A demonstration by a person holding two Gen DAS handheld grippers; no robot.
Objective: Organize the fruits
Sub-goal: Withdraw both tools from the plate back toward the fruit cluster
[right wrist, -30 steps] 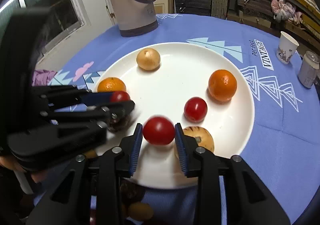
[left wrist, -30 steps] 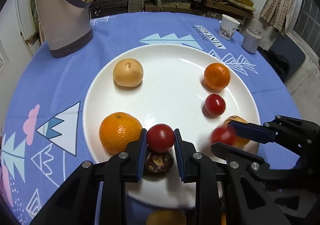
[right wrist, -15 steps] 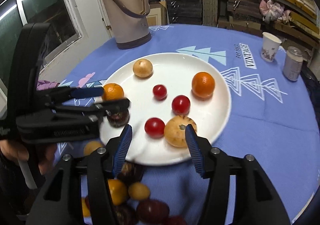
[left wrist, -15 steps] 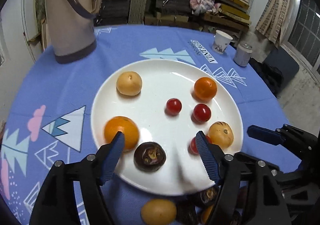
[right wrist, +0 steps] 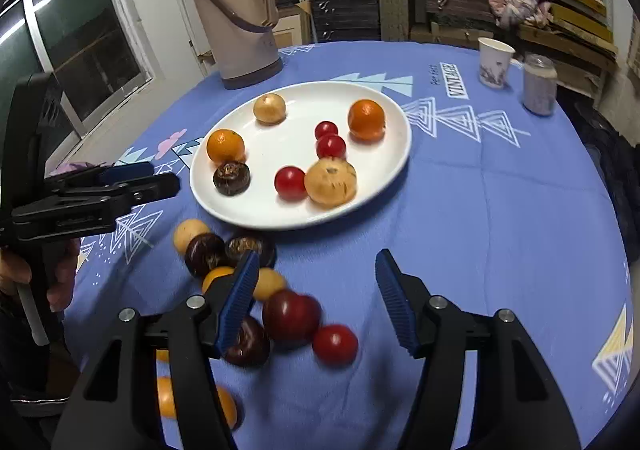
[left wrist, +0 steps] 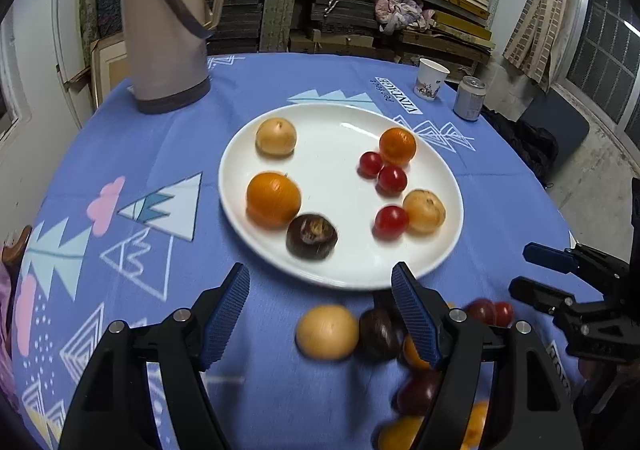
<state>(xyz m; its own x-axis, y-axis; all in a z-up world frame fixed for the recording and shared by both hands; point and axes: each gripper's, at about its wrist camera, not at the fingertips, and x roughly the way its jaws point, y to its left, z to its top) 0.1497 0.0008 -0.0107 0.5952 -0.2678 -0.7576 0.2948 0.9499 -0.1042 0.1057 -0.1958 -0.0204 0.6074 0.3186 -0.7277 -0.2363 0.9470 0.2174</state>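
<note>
Your left gripper stands wide apart with nothing between its pads, low in the left wrist view just short of the white plate. Your right gripper is opening too, and it is empty; its pads press on nothing. The plate sits in the middle of both views and already carries two oranges, two pale round fruits, a dark one and three cherry tomatoes. What is left for you lies loose on the blue tablecloth at the bottom of each frame: a pale fruit, dark ones beside it, and a red tomato nearest your right claw. The next step looks like another pick from that pile. Choose a fruit at the edge of the cluster, not one wedged among its neighbours, since round fruit will likely roll if nudged. Bring the pads down on either side of its widest part before closing, and close gently on the tomatoes. Set each one in a bare part of the plate, near its own kind, and keep your two grippers well apart.
</note>
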